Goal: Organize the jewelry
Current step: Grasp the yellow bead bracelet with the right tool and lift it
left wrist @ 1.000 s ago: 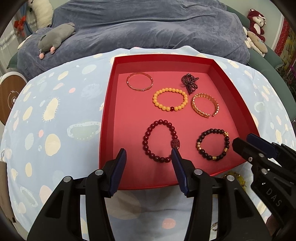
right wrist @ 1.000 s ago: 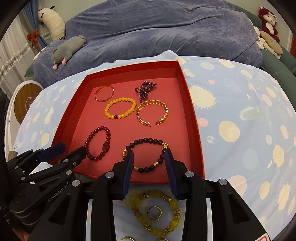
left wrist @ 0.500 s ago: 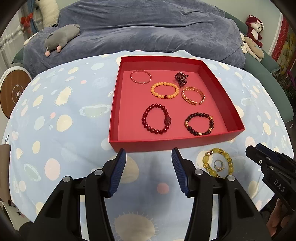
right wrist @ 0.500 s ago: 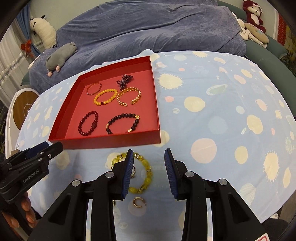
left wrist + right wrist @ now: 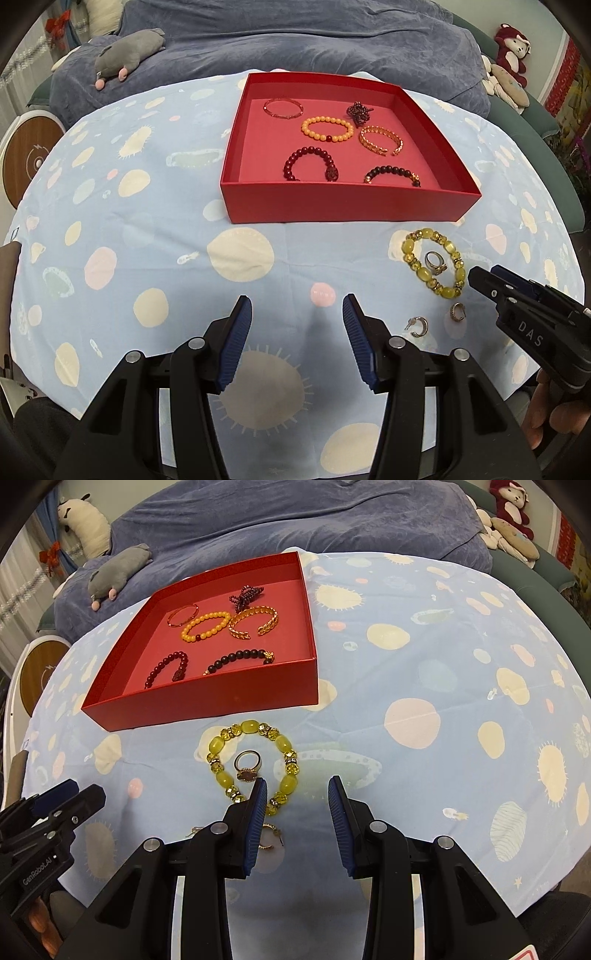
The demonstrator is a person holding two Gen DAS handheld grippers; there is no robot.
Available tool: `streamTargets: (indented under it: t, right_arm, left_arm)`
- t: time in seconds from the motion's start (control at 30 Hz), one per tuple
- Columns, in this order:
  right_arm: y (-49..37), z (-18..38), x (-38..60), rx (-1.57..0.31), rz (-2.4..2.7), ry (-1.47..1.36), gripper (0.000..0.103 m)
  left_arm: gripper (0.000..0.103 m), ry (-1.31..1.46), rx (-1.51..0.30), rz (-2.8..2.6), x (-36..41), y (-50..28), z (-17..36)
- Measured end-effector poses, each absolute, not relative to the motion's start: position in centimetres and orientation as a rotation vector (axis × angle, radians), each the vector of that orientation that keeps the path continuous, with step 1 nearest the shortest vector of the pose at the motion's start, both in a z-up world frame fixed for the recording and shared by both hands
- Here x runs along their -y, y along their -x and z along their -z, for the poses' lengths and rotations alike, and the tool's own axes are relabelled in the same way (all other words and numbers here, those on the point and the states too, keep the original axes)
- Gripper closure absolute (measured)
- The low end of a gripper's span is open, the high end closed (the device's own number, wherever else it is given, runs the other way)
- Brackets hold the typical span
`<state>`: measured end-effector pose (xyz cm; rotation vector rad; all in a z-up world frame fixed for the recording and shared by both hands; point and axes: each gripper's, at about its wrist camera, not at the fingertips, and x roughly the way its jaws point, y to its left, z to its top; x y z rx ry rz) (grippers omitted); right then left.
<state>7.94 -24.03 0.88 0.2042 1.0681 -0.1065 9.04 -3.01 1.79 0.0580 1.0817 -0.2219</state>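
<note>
Change since a second ago: both grippers have drawn back from above the red tray [image 5: 347, 210] toward the near edge of the spotted tablecloth [image 5: 122, 206]; the tray and its six pieces lie as before.
Red tray: at the cloth's far side, holding beaded bracelets, a gold cuff [image 5: 380, 139] and a thin bangle.
Left gripper [image 5: 297, 314]: jaws parted, nothing between them, over bare cloth.
Right gripper [image 5: 297, 797]: jaws parted, empty, its left finger overlapping the yellow bracelet's near rim in its own view.
Yellow bracelet [image 5: 282, 744]: on the cloth just before the tray's near wall.
Ring [image 5: 247, 764]: inside the yellow bracelet.
Earrings [image 5: 419, 326]: two, near the cloth's front edge.
</note>
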Motion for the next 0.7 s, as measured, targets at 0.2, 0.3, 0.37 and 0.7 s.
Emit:
streamTargets:
  t: [0.2,0.3,0.37,0.7]
  right_arm:
    - [-8.9,0.3,23.7,-1.091,0.099,-0.201,0.071]
    - [-9.1,0.9,23.6,-1.105,0.094,-0.200,0.073]
    - [-9.0,1.0,23.4,-1.098,0.095,-0.190,0.074]
    - [-8.5,0.0,23.2,-1.072,0.075,-0.206,0.094]
  left_arm:
    - [0.054,-0.058,-1.101,0.219,3.1,-9.0,-0.9]
    - [0.054,-0.058,-1.110,0.213,3.1,-9.2,-0.4]
    - [0.054,-0.059,-1.115,0.208,3.0,-9.3,-0.1]
    - [0.054,-0.043,-1.126,0.192,2.4,-9.6,0.3]
